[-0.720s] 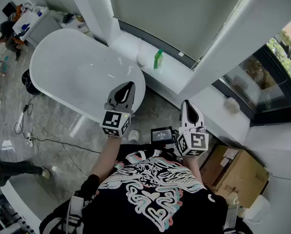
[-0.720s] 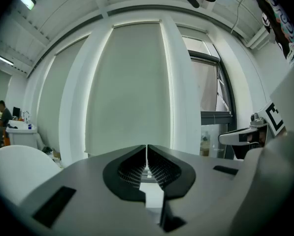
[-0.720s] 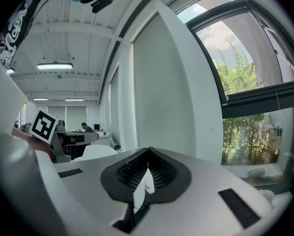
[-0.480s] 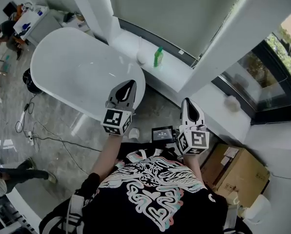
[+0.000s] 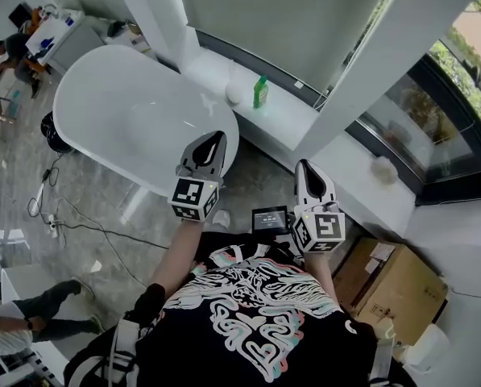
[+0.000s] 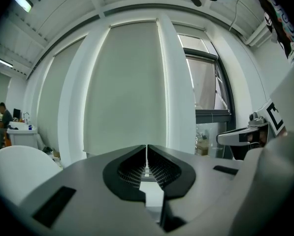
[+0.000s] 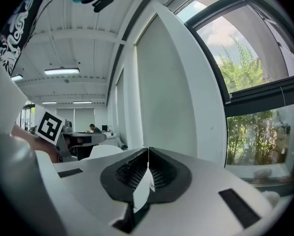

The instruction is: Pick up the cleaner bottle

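Jaws together and empty, left gripper [image 5: 212, 141] and right gripper [image 5: 306, 168] hover well short of the cleaner bottle [image 5: 260, 93], so reaching and opening likely come next.

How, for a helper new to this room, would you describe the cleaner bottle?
Find the white bathtub; a white ledge runs past its end. The bottle stands upright there, the only green thing, beside a round white object.

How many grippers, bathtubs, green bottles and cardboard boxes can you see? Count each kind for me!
grippers: 2 (left gripper, right gripper)
bathtub: 1
green bottle: 1
cardboard box: 1
Total: 5
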Demonstrator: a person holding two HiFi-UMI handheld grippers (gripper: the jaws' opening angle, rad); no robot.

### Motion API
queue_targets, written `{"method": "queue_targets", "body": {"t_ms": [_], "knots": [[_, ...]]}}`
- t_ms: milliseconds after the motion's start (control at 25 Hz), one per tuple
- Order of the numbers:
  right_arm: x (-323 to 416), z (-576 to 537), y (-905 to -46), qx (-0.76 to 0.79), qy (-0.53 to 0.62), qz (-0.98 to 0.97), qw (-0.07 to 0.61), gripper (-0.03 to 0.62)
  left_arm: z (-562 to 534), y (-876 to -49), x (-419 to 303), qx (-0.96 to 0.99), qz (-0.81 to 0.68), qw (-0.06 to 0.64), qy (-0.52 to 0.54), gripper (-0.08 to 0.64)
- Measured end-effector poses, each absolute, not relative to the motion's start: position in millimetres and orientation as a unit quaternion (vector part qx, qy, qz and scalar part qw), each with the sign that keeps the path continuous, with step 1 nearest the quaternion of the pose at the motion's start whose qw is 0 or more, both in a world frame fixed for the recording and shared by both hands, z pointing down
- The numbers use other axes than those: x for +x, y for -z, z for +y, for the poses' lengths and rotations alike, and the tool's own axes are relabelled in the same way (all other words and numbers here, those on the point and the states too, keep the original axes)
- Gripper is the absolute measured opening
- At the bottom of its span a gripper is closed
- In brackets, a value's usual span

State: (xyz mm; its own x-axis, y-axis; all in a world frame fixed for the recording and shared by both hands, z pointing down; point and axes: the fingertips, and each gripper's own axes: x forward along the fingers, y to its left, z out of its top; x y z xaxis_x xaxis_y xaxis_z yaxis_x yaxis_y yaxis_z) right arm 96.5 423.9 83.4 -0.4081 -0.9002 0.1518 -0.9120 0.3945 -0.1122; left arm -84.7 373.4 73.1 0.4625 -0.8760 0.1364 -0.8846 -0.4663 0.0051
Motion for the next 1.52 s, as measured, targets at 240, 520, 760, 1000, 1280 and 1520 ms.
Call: {"method": "queue_targets", "body": {"t_ms": [240,520,760,1000,1280,1520], "knots": [[104,423,-90,0.541,-0.098,-0.835,0.037,0.029,379,-77,-81,0.85,-0.522,0.027,-0.071,0.025],[101,404,-97,0.536,-0.098,-0.837,0.049,0.029,357,-90,-79,0.851,-0.518,0.039,-0.07,0.025],[96,362,-104,0.54,-0.096,-0.834,0.058,0.029,310,-100,-79,0.855,-0.513,0.046,-0.063,0.025],[81,295,-109,0.541,-0.1,-0.833,0.063,0.029,230,-98,-84,0.861,-0.503,0.042,-0.058,0.025],[69,212,-118,0.556,-0.107,-0.821,0.074,0.029,140,-103,-92,0.87,-0.488,0.046,-0.062,0.025],[60,151,-131,0.577,-0.118,-0.804,0.082,0.029,83,-116,-103,0.883,-0.461,0.049,-0.079,0.025]]}}
